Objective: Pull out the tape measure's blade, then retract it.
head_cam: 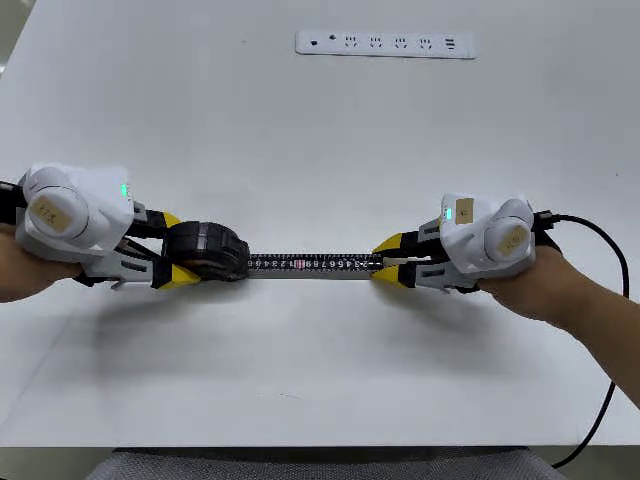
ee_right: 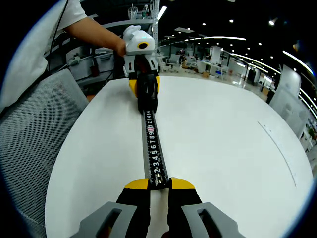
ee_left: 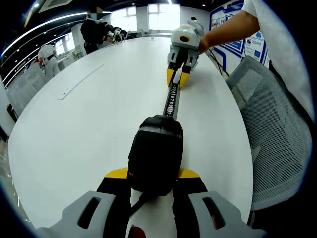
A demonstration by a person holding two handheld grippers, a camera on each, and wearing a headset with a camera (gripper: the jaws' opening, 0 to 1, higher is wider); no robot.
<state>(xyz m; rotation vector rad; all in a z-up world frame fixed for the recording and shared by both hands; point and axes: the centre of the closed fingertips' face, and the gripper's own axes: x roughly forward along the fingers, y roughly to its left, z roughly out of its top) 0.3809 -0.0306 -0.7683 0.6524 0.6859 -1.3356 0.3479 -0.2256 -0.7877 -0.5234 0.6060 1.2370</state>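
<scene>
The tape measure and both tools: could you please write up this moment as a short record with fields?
left tool: shut on the case
right tool: shut on the blade's free end
blade: pulled out, straight from case to right tool, numbered face up
table: white
power strip: on the far side of the table, apart from the tape measure
task stage: blade out, not yet retracted
</scene>
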